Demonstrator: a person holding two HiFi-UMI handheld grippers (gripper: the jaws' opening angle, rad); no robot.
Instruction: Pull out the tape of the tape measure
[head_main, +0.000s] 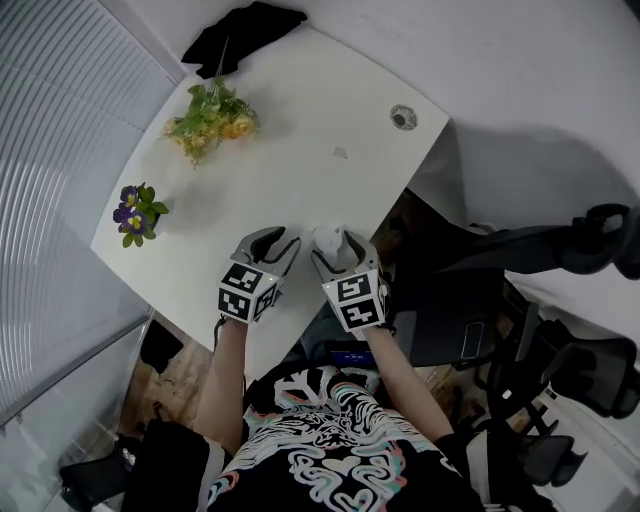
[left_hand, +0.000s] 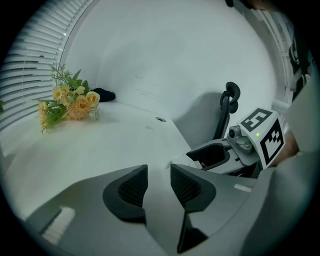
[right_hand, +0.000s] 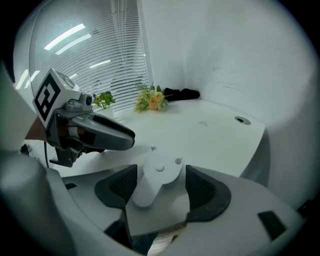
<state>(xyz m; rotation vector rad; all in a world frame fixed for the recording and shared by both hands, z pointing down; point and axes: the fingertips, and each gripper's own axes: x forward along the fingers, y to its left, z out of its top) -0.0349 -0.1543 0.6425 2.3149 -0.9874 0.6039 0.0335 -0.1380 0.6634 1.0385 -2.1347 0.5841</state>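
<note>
White table (head_main: 330, 100): we tilt both grippers downward, left gripper (head_main: 277, 238) parted and empty, right gripper (head_main: 337, 252) (at its three o'clock) parted around the tape measure (right_hand: 156, 179), unclamped.

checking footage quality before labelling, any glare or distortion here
Head view: white table bright, floor beneath dark. Left gripper view: fisheye bends the blinds, corners black. Right gripper view: light streaks glare on the window; white tape measure blends into the table.
</note>
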